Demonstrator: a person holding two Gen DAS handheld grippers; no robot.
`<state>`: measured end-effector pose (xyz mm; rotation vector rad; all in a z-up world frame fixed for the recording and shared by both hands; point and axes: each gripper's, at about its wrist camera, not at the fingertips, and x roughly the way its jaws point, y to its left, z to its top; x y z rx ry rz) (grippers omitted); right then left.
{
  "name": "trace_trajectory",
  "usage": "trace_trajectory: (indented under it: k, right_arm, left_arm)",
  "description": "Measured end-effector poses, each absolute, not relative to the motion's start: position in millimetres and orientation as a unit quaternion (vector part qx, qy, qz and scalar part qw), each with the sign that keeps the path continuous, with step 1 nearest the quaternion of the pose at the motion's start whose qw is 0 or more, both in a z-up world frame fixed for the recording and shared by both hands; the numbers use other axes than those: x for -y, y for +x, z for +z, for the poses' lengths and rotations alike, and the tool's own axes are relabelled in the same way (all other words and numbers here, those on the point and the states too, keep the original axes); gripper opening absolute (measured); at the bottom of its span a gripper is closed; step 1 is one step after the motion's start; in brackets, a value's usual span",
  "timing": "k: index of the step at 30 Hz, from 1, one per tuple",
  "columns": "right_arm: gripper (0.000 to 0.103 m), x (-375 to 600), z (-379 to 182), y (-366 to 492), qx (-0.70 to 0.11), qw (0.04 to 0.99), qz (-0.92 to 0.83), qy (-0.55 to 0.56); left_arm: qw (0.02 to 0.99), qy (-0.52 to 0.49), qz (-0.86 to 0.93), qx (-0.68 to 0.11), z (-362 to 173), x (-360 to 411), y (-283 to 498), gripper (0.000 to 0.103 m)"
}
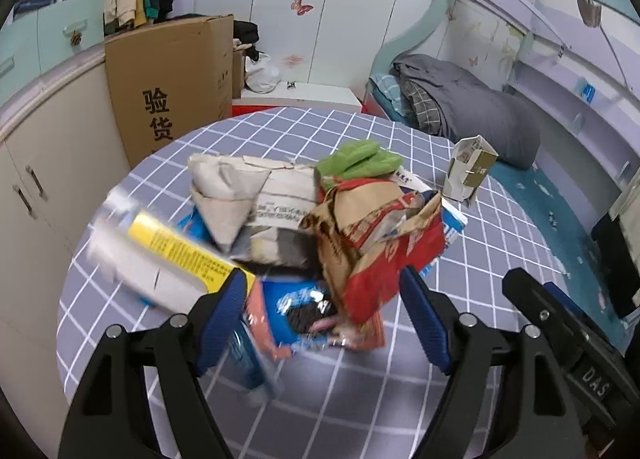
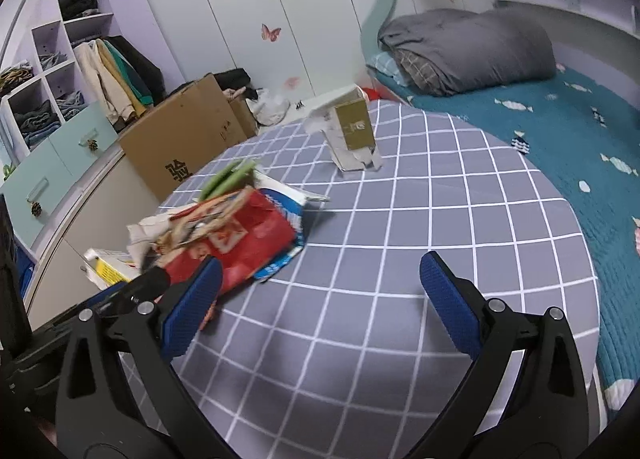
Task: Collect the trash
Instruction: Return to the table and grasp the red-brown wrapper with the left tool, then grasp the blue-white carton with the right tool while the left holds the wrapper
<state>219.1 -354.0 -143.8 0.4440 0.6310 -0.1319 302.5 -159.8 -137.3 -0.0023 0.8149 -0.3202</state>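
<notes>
I read the task as partly done. Most of the trash lies gathered in one heap on the round table [image 2: 400, 259], toward its left edge as the right wrist camera shows it. No bin or bag for the trash shows in either view, so I cannot tell where the heap is meant to go.

Heap contents, as far as I can make out:
- a red wrapper [image 1: 384, 259], crumpled, on top at the near side;
- a grey paper bag [image 1: 248, 195] at the far left of the heap;
- a green item [image 1: 360, 157] at the far side, kind unclear;
- a blue packet [image 1: 296, 307] underneath, nearest my left gripper;
- a yellow and white box [image 1: 168, 255], blurred, at the heap's left side.

One piece stands well apart from the heap: a torn gold carton [image 2: 352, 135], upright near the far edge of the table. I judge this to be the main item left to collect.

Left gripper [image 1: 322, 311]: fingers spread wide, holding nothing. The blue packet and the lower end of the red wrapper lie between the fingers, but I cannot confirm contact.

Right gripper [image 2: 320, 299]: fingers spread wide, holding nothing, over bare tablecloth just right of the heap. Its left finger [image 2: 192, 299] sits beside the red wrapper.

Remaining work, in my judgement: bring the gold carton in, then move the heap off the table.
</notes>
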Motion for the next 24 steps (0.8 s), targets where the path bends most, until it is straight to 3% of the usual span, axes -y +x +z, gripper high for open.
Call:
trace_trajectory:
  k: [10, 15, 21, 24]
  right_arm:
    - [0.097, 365, -149, 235, -0.315, 0.92, -0.048, 0.229]
    - [0.096, 365, -153, 238, -0.321, 0.917, -0.041, 0.232]
    - [0.096, 357, -149, 237, -0.321, 0.919, -0.035, 0.225]
    - [0.096, 357, -145, 237, -0.319, 0.919, -0.031, 0.228]
  left_arm:
    - [0.899, 0.015, -0.15, -0.412, -153, 173, 326, 0.076]
    - [0.895, 0.026, -0.189, -0.402, -150, 179, 325, 0.043]
    - [0.906, 0.02, -0.201, -0.372, -136, 175, 312, 0.026]
    - [0.914, 0.01, -0.207, -0.348, -127, 169, 302, 0.023]
